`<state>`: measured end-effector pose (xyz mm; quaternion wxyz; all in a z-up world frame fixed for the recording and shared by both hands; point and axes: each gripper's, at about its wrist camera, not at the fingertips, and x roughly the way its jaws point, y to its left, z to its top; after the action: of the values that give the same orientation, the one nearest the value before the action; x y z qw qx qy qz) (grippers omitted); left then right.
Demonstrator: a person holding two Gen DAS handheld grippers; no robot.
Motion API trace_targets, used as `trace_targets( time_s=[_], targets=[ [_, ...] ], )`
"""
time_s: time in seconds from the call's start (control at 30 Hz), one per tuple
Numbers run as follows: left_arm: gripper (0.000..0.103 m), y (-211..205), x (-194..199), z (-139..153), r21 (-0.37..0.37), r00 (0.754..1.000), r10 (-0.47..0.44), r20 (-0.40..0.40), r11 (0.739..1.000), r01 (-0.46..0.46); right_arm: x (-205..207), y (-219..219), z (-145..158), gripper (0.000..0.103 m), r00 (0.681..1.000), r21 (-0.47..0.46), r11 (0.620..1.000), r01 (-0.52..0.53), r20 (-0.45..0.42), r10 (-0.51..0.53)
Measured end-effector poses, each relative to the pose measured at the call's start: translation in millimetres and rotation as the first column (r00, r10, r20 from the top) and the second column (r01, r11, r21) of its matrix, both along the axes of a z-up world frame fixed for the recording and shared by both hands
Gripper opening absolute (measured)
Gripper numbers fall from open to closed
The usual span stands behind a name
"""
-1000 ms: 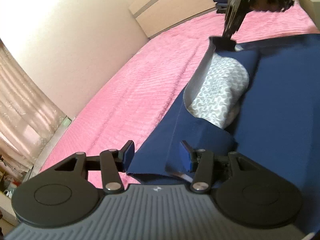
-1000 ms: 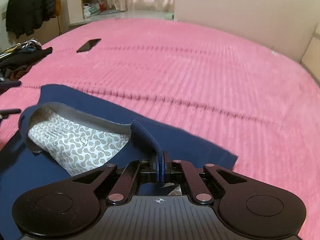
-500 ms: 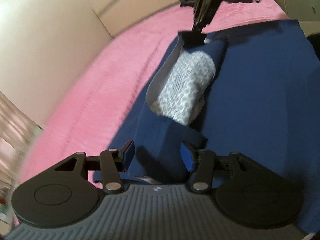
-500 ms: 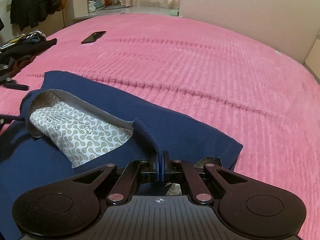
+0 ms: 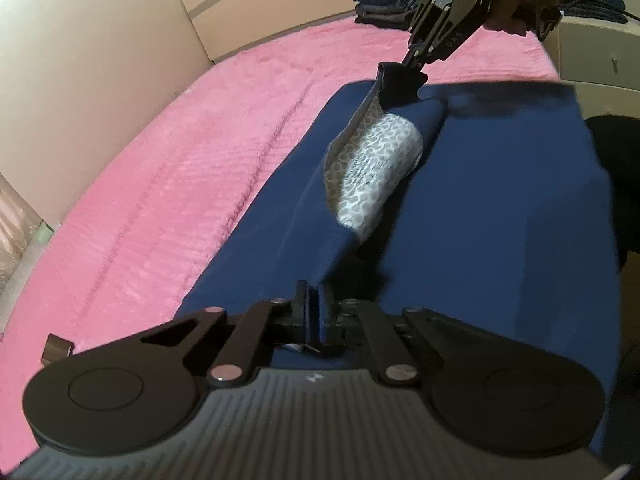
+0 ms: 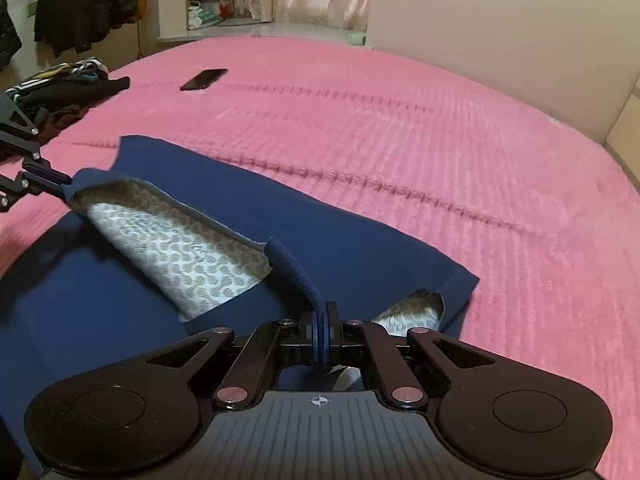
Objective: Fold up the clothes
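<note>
Right wrist view shows a fuzzy pink ribbed bed cover (image 6: 400, 152) stretching ahead of the right gripper (image 6: 320, 326), which pinches the dark blue garment (image 6: 352, 248). Far ahead lie a flat black phone (image 6: 203, 79) and a cream wall (image 6: 500, 20). Left gripper (image 5: 314, 312) pinches it too.

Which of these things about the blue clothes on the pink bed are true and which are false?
1. The left tool is pinching the blue garment. True.
2. The right tool is open and holds nothing. False: it is shut on the garment's edge.
3. A black phone lies on the pink bed. True.
4. The garment's inside is plain red. False: the lining is white with a grey pattern.
5. The garment is already folded into a small square. False: it lies spread out.
</note>
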<state>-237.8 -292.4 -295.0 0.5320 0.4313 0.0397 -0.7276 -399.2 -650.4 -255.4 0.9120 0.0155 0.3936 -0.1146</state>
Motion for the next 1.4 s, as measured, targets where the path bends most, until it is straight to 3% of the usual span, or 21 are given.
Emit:
trace_targets(
  time_s=[0.2,0.3,0.37,0.4,0.5,0.63,0.8,1.0,1.17,1.33,1.4],
  targets=[
    [0.000,46,-21,3,-0.043,0.999,0.035,0.033,0.999,-0.033,-39,37,16,0.000,0.998,-0.046,0.998,-0.047,0.026,0.049],
    [0.009,53,-33,-7,-0.042,0.995,0.028,0.100,0.999,-0.024,-55,54,13,0.000,0.997,-0.074,0.995,-0.060,0.033,0.062],
    [0.024,52,-43,-21,-0.020,0.987,0.005,0.162,1.000,-0.002,-59,57,9,0.000,0.998,-0.055,0.997,-0.050,0.038,0.052],
    [0.024,52,-45,-26,-0.008,0.985,-0.001,0.171,1.000,0.002,-59,57,7,0.000,0.998,-0.047,0.998,-0.045,0.039,0.046],
    [0.027,53,-43,-33,0.000,0.989,0.043,0.143,0.999,-0.044,-58,57,5,0.000,0.998,-0.062,0.998,-0.027,0.046,0.030],
    [0.031,50,-22,-33,-0.011,0.988,0.156,0.018,0.988,-0.156,-46,33,10,0.000,0.996,-0.049,0.998,0.025,0.082,-0.021],
    [0.038,26,-4,-36,-0.003,0.977,0.196,-0.083,0.980,-0.197,-20,-1,7,0.000,0.992,0.015,0.997,0.081,0.101,-0.082],
    [0.035,11,6,-27,0.020,0.953,0.174,-0.249,0.985,-0.174,-6,-12,-2,0.000,0.993,0.024,0.996,0.082,0.086,-0.084],
    [0.028,19,-8,-15,0.022,0.950,0.114,-0.292,0.993,-0.113,-12,-12,-5,0.000,0.994,0.029,0.996,0.082,0.074,-0.084],
    [0.027,14,-8,-24,0.050,0.954,0.129,-0.270,0.991,-0.121,-19,-5,-5,0.000,0.994,0.040,0.996,0.076,0.075,-0.079],
    [0.009,10,-6,-28,0.069,0.950,0.140,-0.278,0.990,-0.126,-22,-1,-5,0.000,0.995,0.040,0.997,0.067,0.074,-0.070]
  ],
)
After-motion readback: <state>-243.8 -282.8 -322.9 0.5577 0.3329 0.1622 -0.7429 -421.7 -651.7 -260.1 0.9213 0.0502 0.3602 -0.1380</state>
